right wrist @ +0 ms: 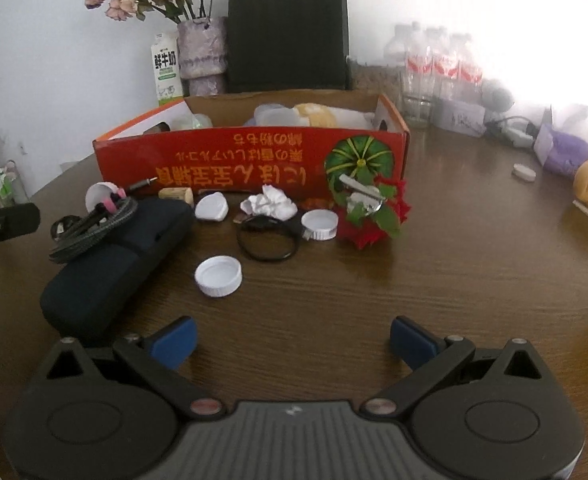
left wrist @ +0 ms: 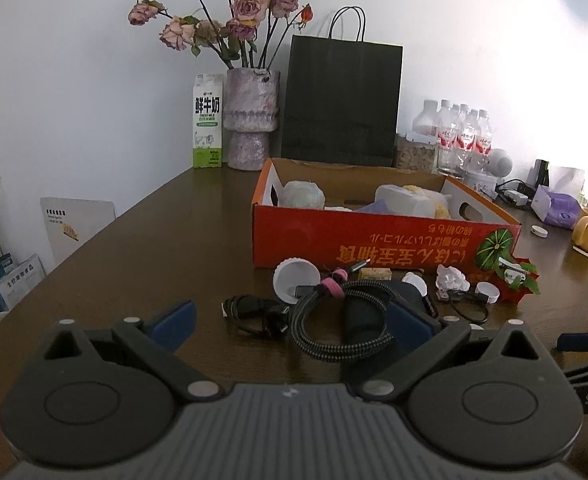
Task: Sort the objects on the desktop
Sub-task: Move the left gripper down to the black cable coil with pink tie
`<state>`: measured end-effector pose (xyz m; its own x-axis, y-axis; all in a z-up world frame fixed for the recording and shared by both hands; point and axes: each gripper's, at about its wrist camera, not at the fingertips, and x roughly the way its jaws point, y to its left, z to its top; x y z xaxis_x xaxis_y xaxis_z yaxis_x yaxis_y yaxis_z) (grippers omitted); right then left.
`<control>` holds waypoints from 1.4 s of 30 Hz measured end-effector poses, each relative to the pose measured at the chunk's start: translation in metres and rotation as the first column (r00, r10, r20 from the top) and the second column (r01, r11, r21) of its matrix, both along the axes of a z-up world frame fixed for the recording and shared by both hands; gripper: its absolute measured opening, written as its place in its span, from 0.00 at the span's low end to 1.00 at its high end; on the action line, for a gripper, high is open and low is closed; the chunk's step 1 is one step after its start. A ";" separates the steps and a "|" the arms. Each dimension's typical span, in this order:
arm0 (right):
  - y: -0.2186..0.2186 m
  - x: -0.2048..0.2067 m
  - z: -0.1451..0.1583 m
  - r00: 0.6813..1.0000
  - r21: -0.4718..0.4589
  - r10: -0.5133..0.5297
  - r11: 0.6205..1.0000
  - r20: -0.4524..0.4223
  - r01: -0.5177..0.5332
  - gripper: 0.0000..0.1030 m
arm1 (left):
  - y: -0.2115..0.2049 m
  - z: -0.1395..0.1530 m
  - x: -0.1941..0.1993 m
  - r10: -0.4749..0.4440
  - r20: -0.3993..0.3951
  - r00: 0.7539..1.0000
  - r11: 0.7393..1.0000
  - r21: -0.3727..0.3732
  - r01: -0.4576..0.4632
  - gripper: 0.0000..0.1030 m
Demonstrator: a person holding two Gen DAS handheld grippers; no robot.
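Braided cable (left wrist: 340, 320) lies between left claw's (left wrist: 294, 322) fingers.

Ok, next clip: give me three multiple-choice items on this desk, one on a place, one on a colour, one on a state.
1. Where does the braided cable lie?
A. on the dark case
B. in the box
C. by the mug

2. What colour is the box front?
A. blue
B. red
C. green

3. How is the right gripper?
A. shut on a cap
B. shut, empty
C. open, empty

Answers: 1 A, the coil rests on the case's far end; 2 B, a red wall with yellow print; 3 C, the fingers are spread over bare table.
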<state>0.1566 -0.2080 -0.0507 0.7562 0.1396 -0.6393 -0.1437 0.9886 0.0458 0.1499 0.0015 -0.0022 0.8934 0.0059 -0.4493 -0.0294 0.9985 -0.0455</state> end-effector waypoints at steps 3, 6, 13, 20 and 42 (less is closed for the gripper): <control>0.002 0.004 -0.001 1.000 -0.013 -0.003 1.000 0.001 0.003 1.00 | 0.000 -0.002 0.002 0.002 -0.010 1.000 1.000 0.003 -0.002 1.00; 0.003 0.009 -0.003 1.000 -0.023 -0.011 1.000 0.012 0.011 1.00 | -0.001 -0.004 0.005 -0.004 -0.022 1.000 1.000 0.005 0.004 1.00; 0.003 0.014 -0.003 1.000 -0.018 -0.026 0.999 0.012 0.026 1.00 | -0.006 -0.009 0.014 -0.015 -0.063 0.998 1.000 0.010 0.016 1.00; 0.004 0.013 -0.003 1.000 -0.019 -0.021 1.000 0.017 0.021 1.00 | -0.010 -0.009 0.019 -0.029 -0.078 0.997 1.000 0.009 0.029 1.00; -0.009 0.023 0.007 0.999 0.018 -0.046 0.999 -0.013 0.046 1.00 | -0.024 -0.012 0.067 -0.137 -0.159 0.978 0.991 -0.027 0.135 0.98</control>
<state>0.1793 -0.2170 -0.0436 0.7539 0.1162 -0.6466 -0.0971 0.9931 0.0653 0.2174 -0.0223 -0.0145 0.8018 -0.1190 -0.5856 0.0984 0.9929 -0.0670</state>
